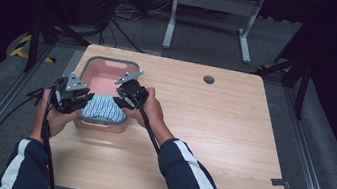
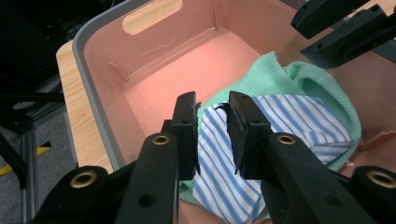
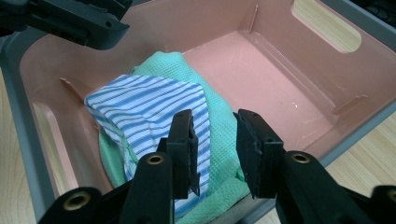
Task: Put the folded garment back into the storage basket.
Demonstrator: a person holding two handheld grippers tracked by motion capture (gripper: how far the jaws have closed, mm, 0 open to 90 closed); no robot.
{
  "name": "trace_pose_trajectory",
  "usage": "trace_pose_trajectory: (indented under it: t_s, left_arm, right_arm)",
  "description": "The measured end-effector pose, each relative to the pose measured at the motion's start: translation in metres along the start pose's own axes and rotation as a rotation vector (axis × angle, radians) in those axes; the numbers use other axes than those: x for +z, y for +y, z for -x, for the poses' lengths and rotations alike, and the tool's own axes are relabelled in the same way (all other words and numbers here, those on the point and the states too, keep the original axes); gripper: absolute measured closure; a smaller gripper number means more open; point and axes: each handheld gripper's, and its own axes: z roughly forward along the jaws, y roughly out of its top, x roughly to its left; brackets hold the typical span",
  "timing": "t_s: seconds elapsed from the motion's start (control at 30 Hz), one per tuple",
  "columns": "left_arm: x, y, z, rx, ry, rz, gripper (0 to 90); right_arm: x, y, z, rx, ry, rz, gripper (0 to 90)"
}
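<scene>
Two folded cloths lie in the pink bin (image 1: 91, 65) near my edge of the table (image 1: 231, 134): a blue-striped cloth (image 2: 261, 140) atop a green waffle cloth (image 3: 187, 70); my left gripper (image 2: 212, 109) hangs over the striped one, jaws slightly parted, pinching nothing; my right gripper (image 3: 215, 128) stands open above both cloths' edge; neither pad presses fabric.

On the light wooden counter (image 1: 209, 146), toward nine o'clock, stands the grey-rimmed pink plastic tub (image 1: 110, 63), and in its six o'clock end the blue-striped white cloth (image 1: 103, 108) lies on the green waffle-weave cloth (image 3: 219, 154).
</scene>
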Motion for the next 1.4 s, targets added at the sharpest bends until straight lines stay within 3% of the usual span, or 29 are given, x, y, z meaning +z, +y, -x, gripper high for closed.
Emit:
trace_pose_trajectory:
  t_s: [0.3, 0.63, 0.9, 1.13, 1.27, 1.33, 1.4]
  left_arm:
    - [-0.002, 0.003, 0.005, 0.006, -0.01, 0.013, 69.8]
    - [-0.01, 0.013, 0.022, 0.022, -0.004, 0.054, 62.0]
    - [-0.014, 0.021, 0.048, 0.065, -0.04, 0.076, 57.3]
    - [-0.014, 0.025, 0.07, 0.132, -0.042, 0.068, 52.8]
    - [-0.016, 0.024, 0.077, 0.134, -0.087, 0.093, 49.7]
    - [-0.017, 0.023, 0.081, 0.116, -0.129, 0.111, 48.5]
    - [-0.017, 0.023, 0.083, 0.117, -0.132, 0.114, 47.4]
  right_arm:
    - [-0.011, -0.005, 0.003, -0.016, -0.028, 0.018, 64.6]
    - [-0.034, -0.016, 0.011, -0.027, -0.052, 0.027, 58.0]
    - [-0.053, -0.024, 0.01, -0.081, -0.085, 0.004, 53.3]
    - [-0.069, -0.032, 0.013, -0.086, -0.12, -0.003, 48.9]
    - [-0.078, -0.039, 0.016, -0.086, -0.142, -0.006, 45.8]
    - [-0.082, -0.044, 0.017, -0.085, -0.146, -0.012, 45.5]
    - [-0.086, -0.048, 0.019, -0.094, -0.163, -0.016, 43.5]
